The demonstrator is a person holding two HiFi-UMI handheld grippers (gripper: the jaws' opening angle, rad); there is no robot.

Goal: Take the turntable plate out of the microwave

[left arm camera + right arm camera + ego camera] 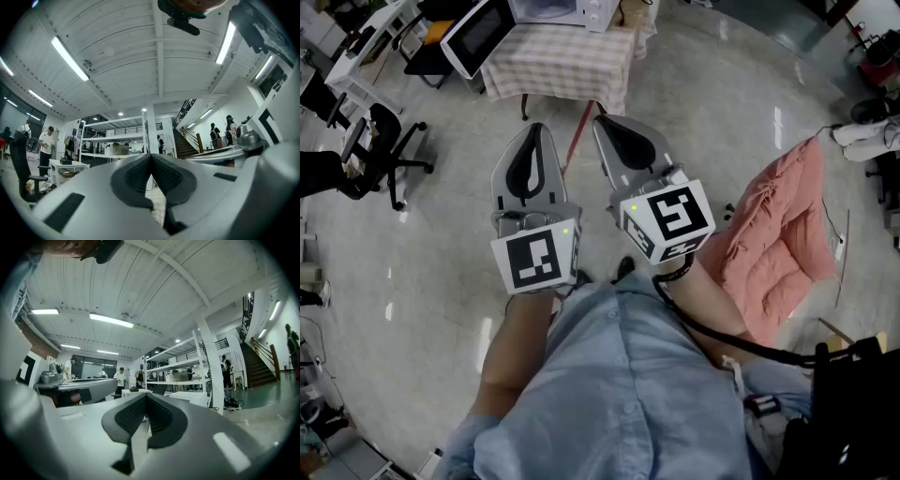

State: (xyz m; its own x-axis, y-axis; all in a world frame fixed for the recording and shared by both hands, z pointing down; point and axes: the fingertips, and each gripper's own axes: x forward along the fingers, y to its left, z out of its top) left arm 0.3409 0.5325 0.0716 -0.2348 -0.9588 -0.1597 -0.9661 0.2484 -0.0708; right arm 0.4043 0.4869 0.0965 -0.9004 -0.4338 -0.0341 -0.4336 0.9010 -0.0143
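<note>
Left gripper (pixel 534 131) and right gripper (pixel 605 122): jaws pressed together, nothing held. Microwave (pixel 551 9) at the surface's (pixel 562 66) left end, door (pixel 473 37) open. Can't make out the turntable plate.

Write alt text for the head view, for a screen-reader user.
Seen from above, a person in a light blue shirt holds the left gripper and right gripper side by side, both shut and empty, aimed toward a microwave with its door open on a checked-cloth table. A pink cushion lies at right.
</note>
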